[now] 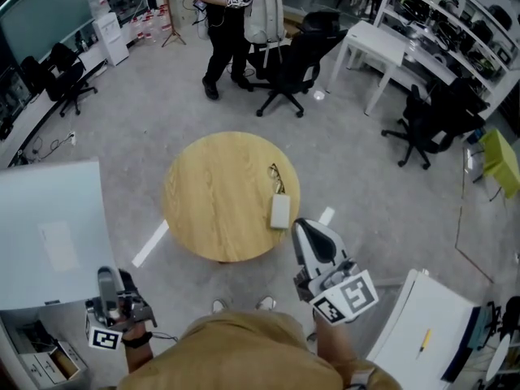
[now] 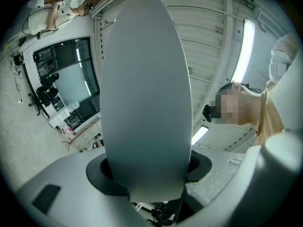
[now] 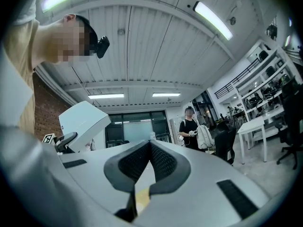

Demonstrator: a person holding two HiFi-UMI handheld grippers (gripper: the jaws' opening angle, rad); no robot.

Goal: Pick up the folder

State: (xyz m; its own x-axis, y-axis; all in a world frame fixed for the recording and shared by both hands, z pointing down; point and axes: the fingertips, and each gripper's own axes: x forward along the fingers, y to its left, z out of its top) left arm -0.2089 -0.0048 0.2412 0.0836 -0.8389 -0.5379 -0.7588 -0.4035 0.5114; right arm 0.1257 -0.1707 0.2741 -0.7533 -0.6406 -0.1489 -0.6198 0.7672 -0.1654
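Note:
The folder (image 1: pixel 50 234) is a large pale grey sheet held up at the left of the head view. My left gripper (image 1: pixel 107 283) is shut on its lower edge. In the left gripper view the folder (image 2: pixel 144 93) rises between the jaws and fills the middle of the picture, with my left gripper (image 2: pixel 147 183) clamped round its base. My right gripper (image 1: pixel 313 246) hovers by the table's near right edge, pads together and holding nothing. The right gripper view shows its pads meeting at the tip of my right gripper (image 3: pixel 150 143), and the folder (image 3: pixel 84 121) off to the left.
A round wooden table (image 1: pixel 219 210) stands in front, with glasses (image 1: pixel 277 177) and a small white case (image 1: pixel 280 211) on its right side. A person (image 1: pixel 226 23) with a backpack stands beyond it beside office chairs (image 1: pixel 288 63). A white board with a pencil (image 1: pixel 426 331) lies at lower right.

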